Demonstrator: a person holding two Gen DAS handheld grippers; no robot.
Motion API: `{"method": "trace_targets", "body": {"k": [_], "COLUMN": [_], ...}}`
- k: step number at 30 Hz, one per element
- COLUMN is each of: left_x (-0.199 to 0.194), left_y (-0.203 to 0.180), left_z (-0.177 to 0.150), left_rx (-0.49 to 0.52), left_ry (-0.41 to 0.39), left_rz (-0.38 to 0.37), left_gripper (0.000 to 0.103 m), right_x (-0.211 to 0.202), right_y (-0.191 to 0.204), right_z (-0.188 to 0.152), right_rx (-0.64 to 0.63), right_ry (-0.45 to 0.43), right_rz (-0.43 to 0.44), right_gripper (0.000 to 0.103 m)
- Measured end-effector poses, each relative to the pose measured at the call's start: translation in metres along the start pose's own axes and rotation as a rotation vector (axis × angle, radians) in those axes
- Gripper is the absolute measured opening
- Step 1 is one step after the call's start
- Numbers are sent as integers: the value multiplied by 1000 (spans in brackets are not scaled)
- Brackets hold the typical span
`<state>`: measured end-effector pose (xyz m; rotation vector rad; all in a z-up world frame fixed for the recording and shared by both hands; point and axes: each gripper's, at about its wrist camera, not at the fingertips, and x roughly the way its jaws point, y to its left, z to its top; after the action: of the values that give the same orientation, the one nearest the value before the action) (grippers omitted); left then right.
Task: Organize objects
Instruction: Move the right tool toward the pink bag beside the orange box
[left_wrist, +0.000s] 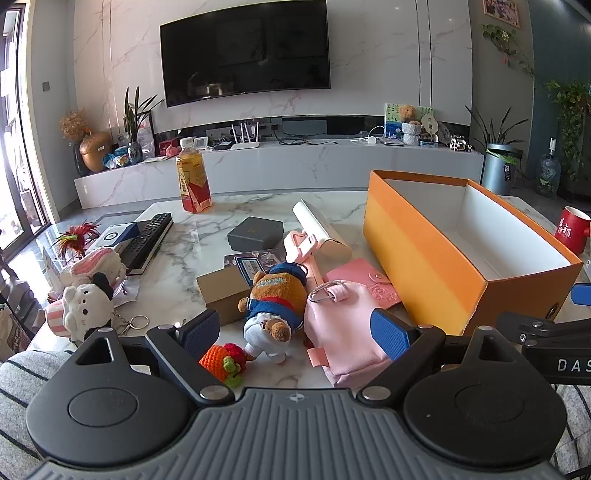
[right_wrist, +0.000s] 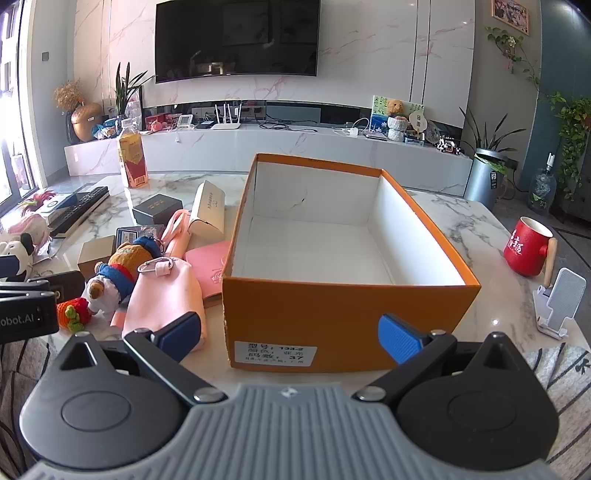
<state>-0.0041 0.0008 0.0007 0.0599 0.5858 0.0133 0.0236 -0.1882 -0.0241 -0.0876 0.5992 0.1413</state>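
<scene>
An open, empty orange box stands on the marble table. Left of it lie a brown bear plush in blue, a pink pouch, a crochet fruit, a pink wallet, a white case, a dark grey box and a small cardboard box. My left gripper hovers open just short of the bear and pouch, holding nothing. My right gripper is open in front of the box's near end wall, touching nothing.
A drink bottle, a remote and a white plush with a key ring sit on the table's left. A red mug and a white phone stand are right of the box. A TV cabinet stands beyond.
</scene>
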Motion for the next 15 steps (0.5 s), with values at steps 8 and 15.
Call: {"method": "trace_targets", "body": {"k": [8,15], "left_x": [1,1], "left_y": [0,6], "left_z": [-1,1], "left_rx": [5,-11], "left_ry": [8,27], "left_rz": [3,0], "left_gripper": [103,103], "right_x": [1,3], "right_y": [0,3], "right_z": [1,0], "right_rx": [-3,-4], "right_ry": [5,10], "right_rz": [2,37], "right_gripper": [102,102]}}
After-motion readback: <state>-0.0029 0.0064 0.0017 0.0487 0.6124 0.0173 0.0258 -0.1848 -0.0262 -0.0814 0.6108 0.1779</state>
